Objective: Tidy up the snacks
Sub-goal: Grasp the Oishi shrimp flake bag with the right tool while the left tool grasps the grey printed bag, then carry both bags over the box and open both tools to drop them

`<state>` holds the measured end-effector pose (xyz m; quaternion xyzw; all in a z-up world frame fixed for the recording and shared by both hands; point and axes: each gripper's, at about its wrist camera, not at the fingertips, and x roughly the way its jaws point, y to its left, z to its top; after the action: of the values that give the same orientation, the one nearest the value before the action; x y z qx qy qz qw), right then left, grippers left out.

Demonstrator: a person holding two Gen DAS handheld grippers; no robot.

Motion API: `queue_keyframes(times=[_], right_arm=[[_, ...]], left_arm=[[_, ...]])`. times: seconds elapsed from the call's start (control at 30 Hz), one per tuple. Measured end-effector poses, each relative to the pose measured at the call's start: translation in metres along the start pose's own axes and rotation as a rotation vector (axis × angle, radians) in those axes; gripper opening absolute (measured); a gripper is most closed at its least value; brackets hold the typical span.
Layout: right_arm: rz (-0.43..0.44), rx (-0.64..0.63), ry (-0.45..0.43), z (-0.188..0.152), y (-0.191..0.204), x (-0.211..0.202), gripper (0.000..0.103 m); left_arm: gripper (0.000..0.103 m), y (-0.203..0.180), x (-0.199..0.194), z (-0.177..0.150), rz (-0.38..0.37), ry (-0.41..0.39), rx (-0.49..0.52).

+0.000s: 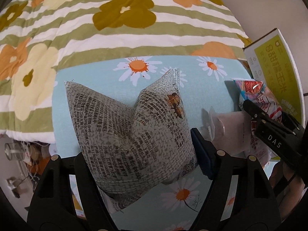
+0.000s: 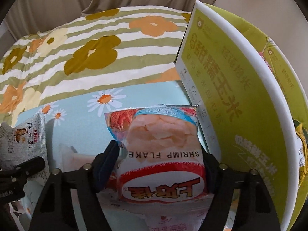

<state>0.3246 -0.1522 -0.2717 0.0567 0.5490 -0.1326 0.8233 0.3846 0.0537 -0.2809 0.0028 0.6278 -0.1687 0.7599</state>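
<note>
Glossy foil snack bags point(image 2: 159, 154); matt cloth bedding point(image 1: 115, 38); seemingly cardboard box point(image 2: 221, 88).

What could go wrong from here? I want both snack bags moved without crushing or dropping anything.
1. The left gripper pinches the grey newsprint bag hard enough to fold it into a deep crease; brittle snacks inside may break.
2. The right gripper squeezes the puffy shrimp flake bag; the slick, air-filled pack could slip out when lifted.
3. The green box stands right beside that bag, so a swing could knock it.
</note>
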Motion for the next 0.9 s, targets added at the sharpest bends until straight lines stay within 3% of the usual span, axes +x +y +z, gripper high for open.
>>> queue_keyframes(times=[0.27,0.47,0.77,0.9], right_arm=[[0.075,-0.012,-0.113,0.000,0.000,-0.051,0.068],[0.144,-0.007,-0.208,0.008,-0.009,-0.103,0.068],[0.229,0.034,-0.320,0.019,-0.066,-0.173,0.068],[0.252,0.048,-0.371,0.017,-0.114,-0.196,0.068]], left_arm=[[0.073,-0.001,-0.037,-0.001,0.009,-0.078,-0.011],[0.073,-0.020,-0.089,0.007,0.029,-0.189,0.020],[0.073,-0.087,-0.154,0.019,0.019,-0.310,0.095],[0.073,-0.134,-0.168,0.020,0.010,-0.345,0.122]])
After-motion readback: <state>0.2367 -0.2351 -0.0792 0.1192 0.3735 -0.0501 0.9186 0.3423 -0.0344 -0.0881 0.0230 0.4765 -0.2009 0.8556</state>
